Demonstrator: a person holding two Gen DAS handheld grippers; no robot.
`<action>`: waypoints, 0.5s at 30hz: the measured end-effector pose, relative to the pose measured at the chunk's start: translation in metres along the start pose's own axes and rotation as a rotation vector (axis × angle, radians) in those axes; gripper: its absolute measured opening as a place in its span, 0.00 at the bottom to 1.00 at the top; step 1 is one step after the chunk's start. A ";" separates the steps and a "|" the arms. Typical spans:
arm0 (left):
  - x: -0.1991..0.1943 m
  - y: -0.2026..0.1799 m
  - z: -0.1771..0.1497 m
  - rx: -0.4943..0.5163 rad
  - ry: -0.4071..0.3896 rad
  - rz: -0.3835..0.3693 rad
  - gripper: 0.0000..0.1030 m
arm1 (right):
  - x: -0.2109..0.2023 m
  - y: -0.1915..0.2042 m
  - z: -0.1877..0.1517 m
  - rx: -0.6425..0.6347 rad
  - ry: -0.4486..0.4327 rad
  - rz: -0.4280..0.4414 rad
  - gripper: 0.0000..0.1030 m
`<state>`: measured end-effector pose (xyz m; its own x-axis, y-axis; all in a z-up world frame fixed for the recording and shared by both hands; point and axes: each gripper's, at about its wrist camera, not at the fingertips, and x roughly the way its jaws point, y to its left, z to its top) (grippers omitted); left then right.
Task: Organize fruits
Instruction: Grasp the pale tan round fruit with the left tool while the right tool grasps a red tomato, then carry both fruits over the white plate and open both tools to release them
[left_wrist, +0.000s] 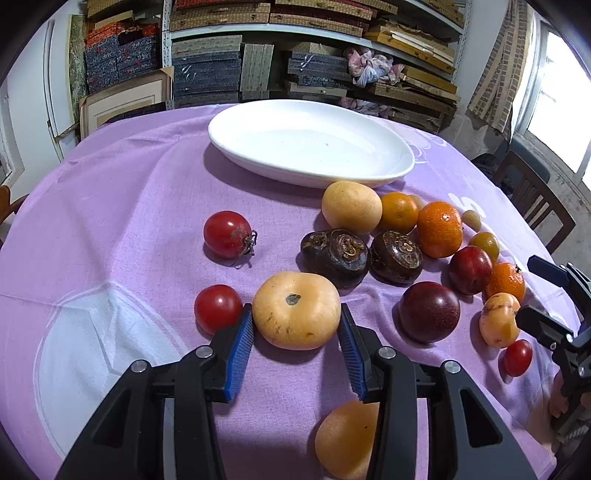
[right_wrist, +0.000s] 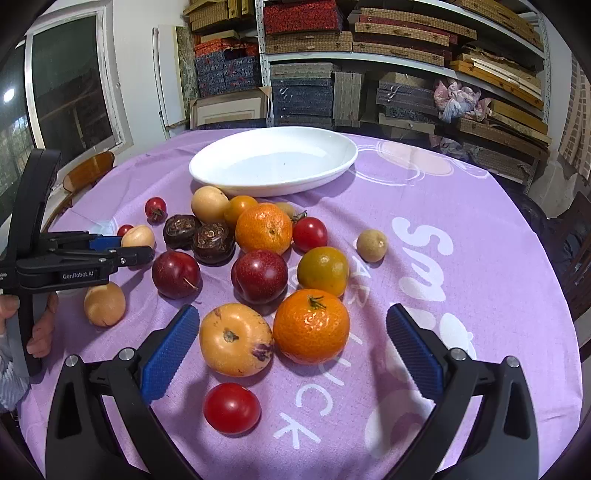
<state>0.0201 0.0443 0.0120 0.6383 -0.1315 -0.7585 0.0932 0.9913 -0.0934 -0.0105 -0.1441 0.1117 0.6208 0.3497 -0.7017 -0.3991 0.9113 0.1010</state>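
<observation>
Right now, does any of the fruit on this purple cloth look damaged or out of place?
Yes: the pale orange round fruit just ahead of the right tool has a dark purplish blemish low on its side. All the fruit lies loose on the purple tablecloth, and the white oval dish holds nothing.

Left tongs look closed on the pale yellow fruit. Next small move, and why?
Probably lift it straight up. The left tongs have both blue pads against the pale yellow fruit, a red tomato sits right beside the left pad, and the white plate beyond is empty, so rise clear before carrying it over.
</observation>
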 end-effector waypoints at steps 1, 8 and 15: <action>-0.003 0.000 0.000 0.002 -0.014 0.001 0.44 | -0.001 -0.001 0.000 0.003 -0.001 0.006 0.96; -0.037 0.001 -0.003 -0.013 -0.116 -0.033 0.44 | -0.018 0.004 -0.010 -0.011 0.003 0.079 0.96; -0.042 -0.006 -0.008 0.002 -0.121 -0.069 0.44 | -0.017 0.021 -0.038 -0.058 0.129 0.120 0.48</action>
<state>-0.0133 0.0440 0.0394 0.7178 -0.2002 -0.6669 0.1420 0.9797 -0.1412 -0.0550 -0.1386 0.0988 0.4763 0.4212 -0.7718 -0.5058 0.8493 0.1514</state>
